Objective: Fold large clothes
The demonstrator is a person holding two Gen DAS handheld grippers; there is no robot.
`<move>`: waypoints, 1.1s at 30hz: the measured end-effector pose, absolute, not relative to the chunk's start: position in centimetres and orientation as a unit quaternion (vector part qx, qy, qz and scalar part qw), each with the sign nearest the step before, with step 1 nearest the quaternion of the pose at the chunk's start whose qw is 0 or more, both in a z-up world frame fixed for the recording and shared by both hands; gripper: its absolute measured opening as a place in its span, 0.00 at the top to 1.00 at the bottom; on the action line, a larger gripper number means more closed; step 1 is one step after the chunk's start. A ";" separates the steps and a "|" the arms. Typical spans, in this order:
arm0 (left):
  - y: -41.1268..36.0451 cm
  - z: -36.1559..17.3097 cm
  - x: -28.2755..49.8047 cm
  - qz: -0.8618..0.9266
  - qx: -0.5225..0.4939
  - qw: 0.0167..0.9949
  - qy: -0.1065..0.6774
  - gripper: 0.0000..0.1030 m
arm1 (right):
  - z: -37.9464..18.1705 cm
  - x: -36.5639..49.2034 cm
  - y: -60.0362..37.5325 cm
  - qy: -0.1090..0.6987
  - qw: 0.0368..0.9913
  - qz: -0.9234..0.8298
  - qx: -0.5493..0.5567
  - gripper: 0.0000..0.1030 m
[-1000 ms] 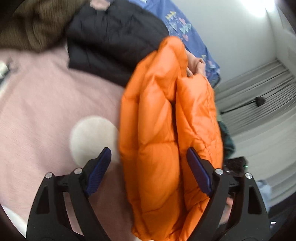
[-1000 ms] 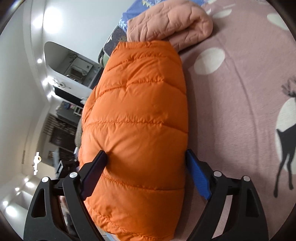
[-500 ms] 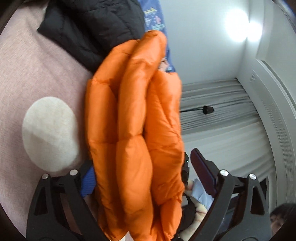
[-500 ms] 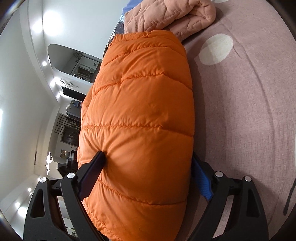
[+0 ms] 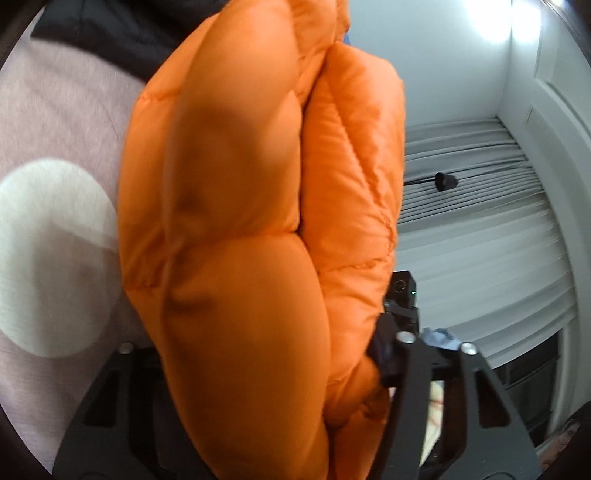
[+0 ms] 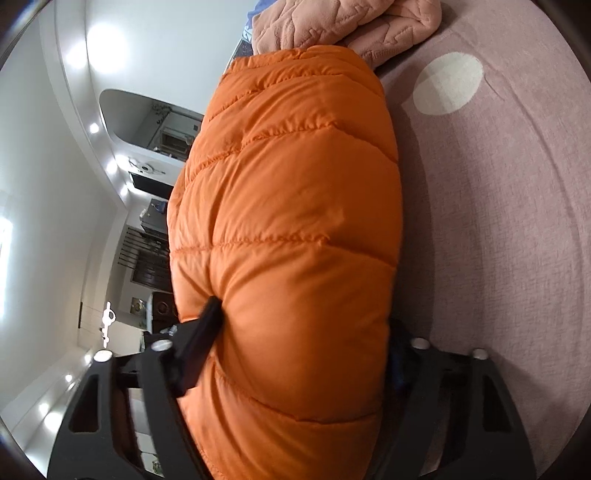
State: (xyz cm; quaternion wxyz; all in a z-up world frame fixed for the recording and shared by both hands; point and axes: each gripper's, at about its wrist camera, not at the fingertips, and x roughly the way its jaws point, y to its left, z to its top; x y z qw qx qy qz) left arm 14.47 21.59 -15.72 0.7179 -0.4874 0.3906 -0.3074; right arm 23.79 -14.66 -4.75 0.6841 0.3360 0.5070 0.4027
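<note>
Your left gripper (image 5: 258,354) and right gripper (image 6: 303,332), jaws just closing, each clamp the folded orange jacket (image 6: 288,229); its long axis runs away from you, above the pink bedspread (image 6: 498,221).

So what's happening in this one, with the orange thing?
A person with a gripper in each hand is handling a folded orange puffer jacket over a pink bedspread. Both the left gripper and the right gripper have just been closing, and each now squeezes the bundled jacket between its jaws. A black jacket and a peach blanket lie further back.
</note>
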 end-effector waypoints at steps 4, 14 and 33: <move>20.6 -15.1 13.8 -0.326 -0.490 0.714 0.380 0.55 | -3.9 23.1 -15.3 0.496 0.690 0.405 0.337 0.46; 18.1 -9.6 11.5 -0.358 -0.458 0.731 0.358 0.55 | -0.2 20.3 -16.0 0.452 0.719 0.415 0.326 0.47; 8.6 -5.4 10.8 -0.419 -0.410 0.723 0.366 0.55 | 0.4 16.1 -24.8 0.389 0.762 0.378 0.354 0.47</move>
